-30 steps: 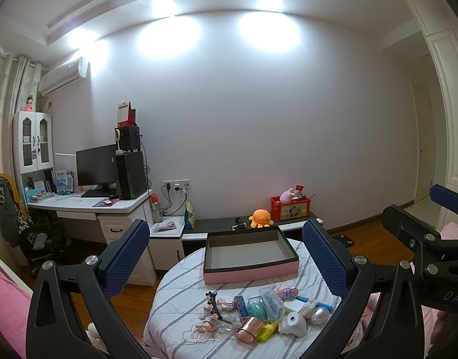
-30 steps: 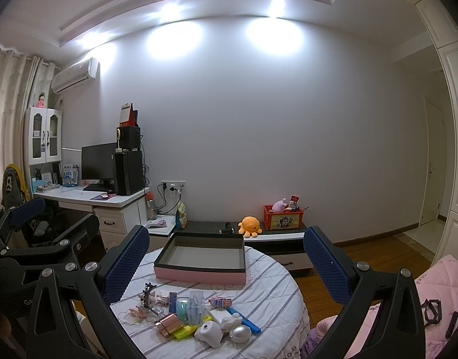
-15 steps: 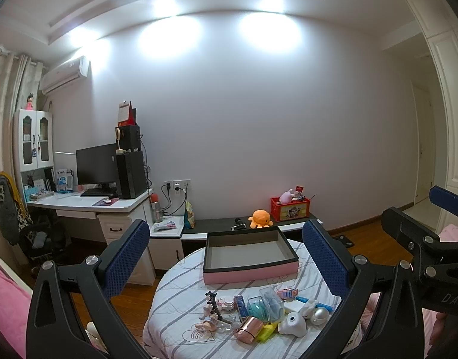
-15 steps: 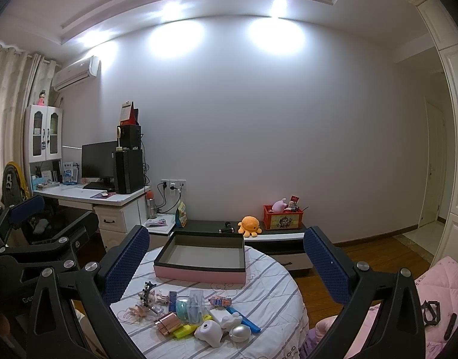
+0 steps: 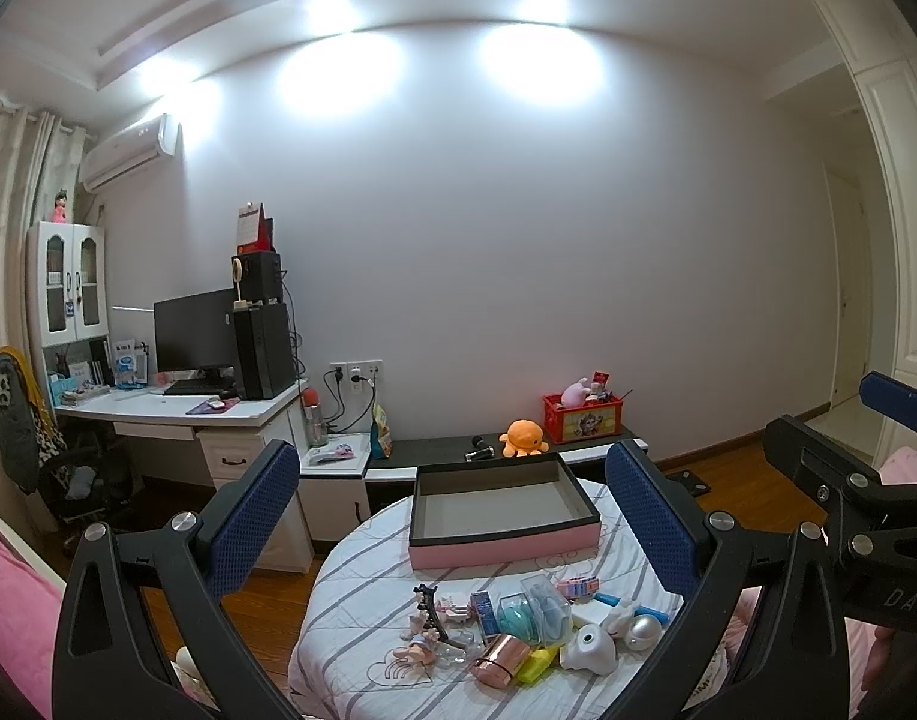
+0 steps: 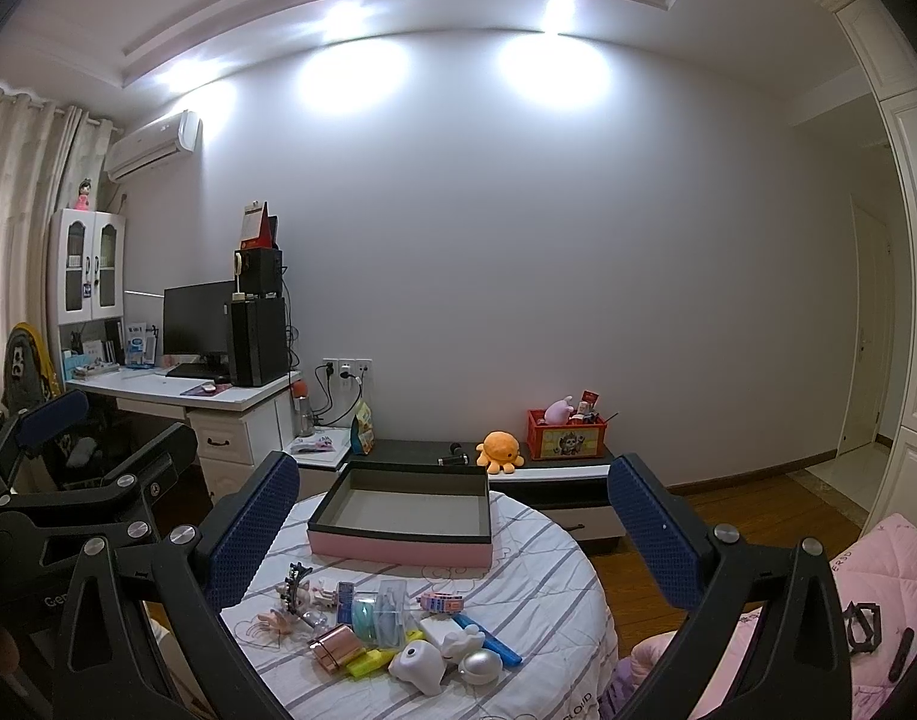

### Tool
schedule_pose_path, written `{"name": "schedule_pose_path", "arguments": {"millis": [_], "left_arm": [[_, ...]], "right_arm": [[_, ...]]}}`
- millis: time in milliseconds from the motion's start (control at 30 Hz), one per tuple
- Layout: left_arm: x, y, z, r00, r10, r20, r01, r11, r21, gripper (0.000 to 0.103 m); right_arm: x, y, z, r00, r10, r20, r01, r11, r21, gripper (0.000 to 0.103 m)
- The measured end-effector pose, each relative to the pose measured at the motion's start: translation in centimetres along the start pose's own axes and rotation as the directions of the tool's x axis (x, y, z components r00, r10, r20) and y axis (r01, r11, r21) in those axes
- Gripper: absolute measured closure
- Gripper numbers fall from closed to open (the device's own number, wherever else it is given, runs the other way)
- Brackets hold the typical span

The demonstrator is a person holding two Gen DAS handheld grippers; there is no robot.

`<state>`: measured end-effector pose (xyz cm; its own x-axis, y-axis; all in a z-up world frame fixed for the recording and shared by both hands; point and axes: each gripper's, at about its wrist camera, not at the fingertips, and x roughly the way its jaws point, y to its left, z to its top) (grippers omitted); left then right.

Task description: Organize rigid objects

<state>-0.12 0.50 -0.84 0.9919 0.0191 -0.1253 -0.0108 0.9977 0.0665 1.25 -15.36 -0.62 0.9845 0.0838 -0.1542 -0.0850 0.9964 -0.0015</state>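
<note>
Below, we hold our left gripper and right gripper side by side above a round table covered with a white, grey-striped cloth; both sets of blue-padded fingers stand wide apart and hold nothing. At the table's far side rests a shallow rectangular box with pink outer walls and a dark rim, its grey floor bare. Nearer to us lies a loose cluster of small rigid objects, close together and well apart from the box: a rose-gold metallic cylinder, a yellow plastic block just beside it, a white rounded plastic device with a dark hole, a silver egg-shaped case, a clear plastic case with teal contents, and a blue stick. From the right wrist view, our left gripper appears at the left edge. Behind the table, an orange plush octopus sits on a low dark bench.
</note>
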Motion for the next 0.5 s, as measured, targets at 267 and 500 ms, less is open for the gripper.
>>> {"name": "schedule_pose_path", "arguments": {"millis": [267,500], "left_arm": [[-0.04,0.04,0.01,1.0,-0.001,-0.001,0.001,1.0,0.002,0.0],[0.07,0.02,-0.03,1.0,-0.002,-0.001,0.002,1.0,0.001,0.0]], "right_arm": [[0.23,0.12,-0.45,1.0,-0.001,-0.006,0.0,1.0,-0.004,0.0],[0.23,0.07,-0.2,1.0,-0.001,-0.011,0.001,1.0,-0.007,0.0]]}}
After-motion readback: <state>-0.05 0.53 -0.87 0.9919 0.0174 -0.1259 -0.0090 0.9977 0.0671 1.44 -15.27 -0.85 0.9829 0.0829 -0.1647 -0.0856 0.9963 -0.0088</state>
